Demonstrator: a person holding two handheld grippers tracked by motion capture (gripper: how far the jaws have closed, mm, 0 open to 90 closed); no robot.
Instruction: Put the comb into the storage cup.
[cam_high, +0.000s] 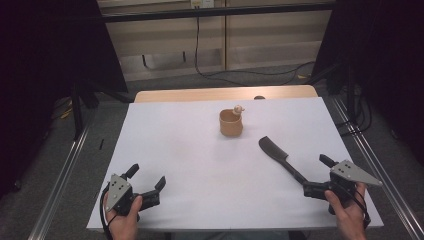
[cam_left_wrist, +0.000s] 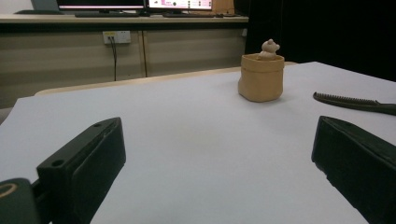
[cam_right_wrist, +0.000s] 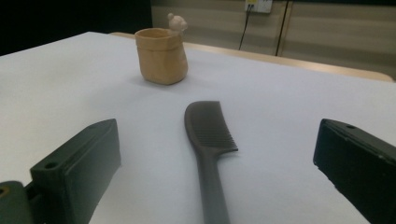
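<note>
Right gripper view: comb (cam_right_wrist: 208, 140) flat on table (cam_right_wrist: 289, 107), handle between right gripper (cam_right_wrist: 219, 186) jaws, wide apart, not gripping; long axis runs away toward cup (cam_right_wrist: 161, 56). Left gripper (cam_high: 145, 187) open, far off.

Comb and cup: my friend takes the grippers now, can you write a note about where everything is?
Left gripper: open, empty, at the near left of the white table.
Right gripper: open, jaws either side of the comb's handle, not pressing.
Comb: flat on the table, teeth end towards the tan cup.
Cup: upright mid-table, small figure on its rim.
Done: nothing lifted.
Left: probably close on the comb and lift it.
</note>
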